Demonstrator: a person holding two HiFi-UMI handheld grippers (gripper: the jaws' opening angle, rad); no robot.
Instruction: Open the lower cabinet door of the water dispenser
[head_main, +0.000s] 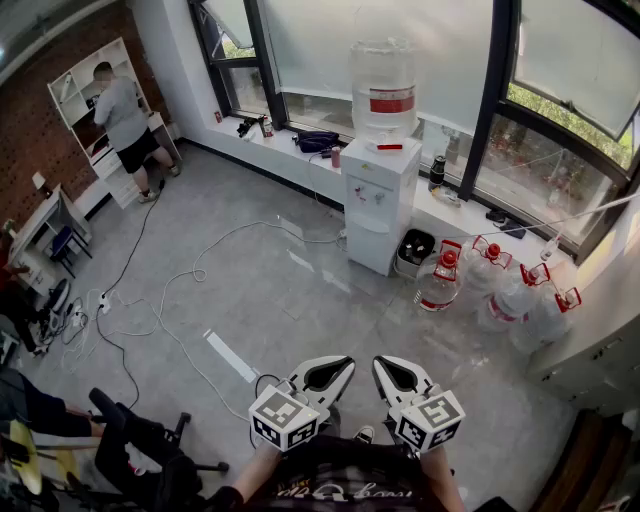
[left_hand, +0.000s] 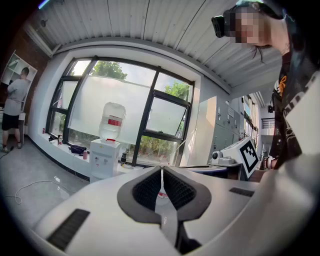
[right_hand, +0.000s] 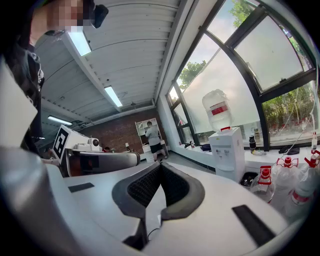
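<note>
The white water dispenser (head_main: 377, 203) stands far ahead against the window ledge, with a large clear bottle (head_main: 383, 85) on top. Its lower cabinet door (head_main: 369, 250) looks closed. My left gripper (head_main: 343, 364) and right gripper (head_main: 382, 366) are side by side near my body, far from the dispenser, both shut with nothing between the pads. In the left gripper view the left gripper (left_hand: 161, 172) points past the dispenser (left_hand: 104, 159). In the right gripper view the right gripper (right_hand: 159, 167) has the dispenser (right_hand: 227, 150) ahead and to its right.
Several red-capped water bottles (head_main: 492, 287) and a black bin (head_main: 414, 246) sit right of the dispenser. Cables (head_main: 180, 292) and a white tape strip (head_main: 232, 356) lie on the grey floor. A black chair (head_main: 140, 440) is at lower left. A person (head_main: 125, 120) stands at far shelves.
</note>
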